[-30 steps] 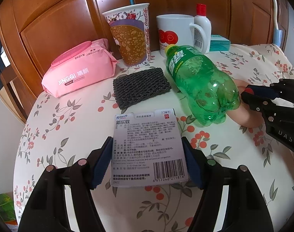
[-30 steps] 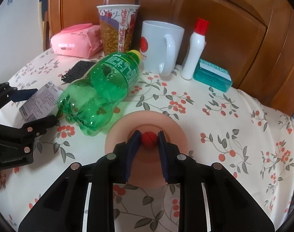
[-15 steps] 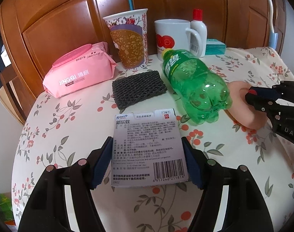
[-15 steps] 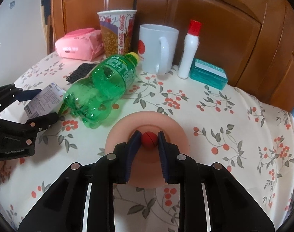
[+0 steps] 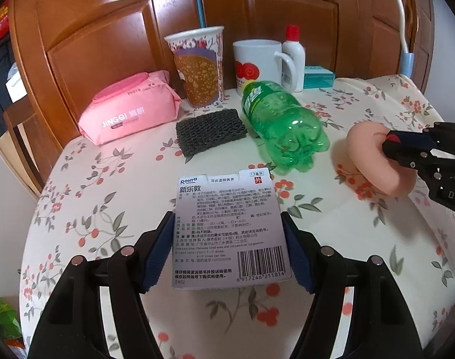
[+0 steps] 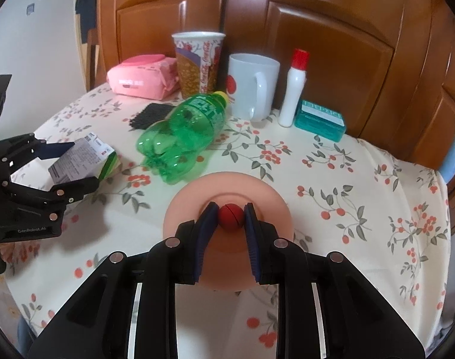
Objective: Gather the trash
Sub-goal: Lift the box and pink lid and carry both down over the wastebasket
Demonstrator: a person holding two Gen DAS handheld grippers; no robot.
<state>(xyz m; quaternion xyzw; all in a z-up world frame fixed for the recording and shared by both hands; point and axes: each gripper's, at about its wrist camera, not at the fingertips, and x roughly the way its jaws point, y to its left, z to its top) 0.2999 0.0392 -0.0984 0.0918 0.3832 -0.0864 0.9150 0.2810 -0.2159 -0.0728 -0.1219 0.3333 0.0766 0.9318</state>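
My left gripper (image 5: 227, 220) is shut on a small white printed carton (image 5: 227, 197), its blue pads pressing the carton's two sides, held above the table. In the right wrist view the same gripper (image 6: 77, 166) and carton (image 6: 86, 149) sit at the left. My right gripper (image 6: 231, 208) is shut on the red knob (image 6: 231, 218) of a round pink disc (image 6: 227, 185), which hangs tilted above the cloth. The left wrist view shows that disc (image 5: 368, 155) and the right gripper (image 5: 390, 143) at the right. An empty green plastic bottle (image 5: 281, 125) (image 6: 185, 131) lies on its side between them.
The floral-clothed table (image 5: 107, 185) backs onto wooden cabinet doors. Along the back stand a pink wipes pack (image 5: 128, 113), a paper cup (image 5: 200, 68), a white mug (image 5: 254, 65), a red-capped white bottle (image 5: 294, 56) and a teal box (image 5: 318, 76). A black mesh pad (image 5: 211, 133) lies near the bottle.
Both grippers have drawn back from the table's far side and risen slightly, so the bottle and back-row items look farther off. The carton and the disc stay gripped as before.
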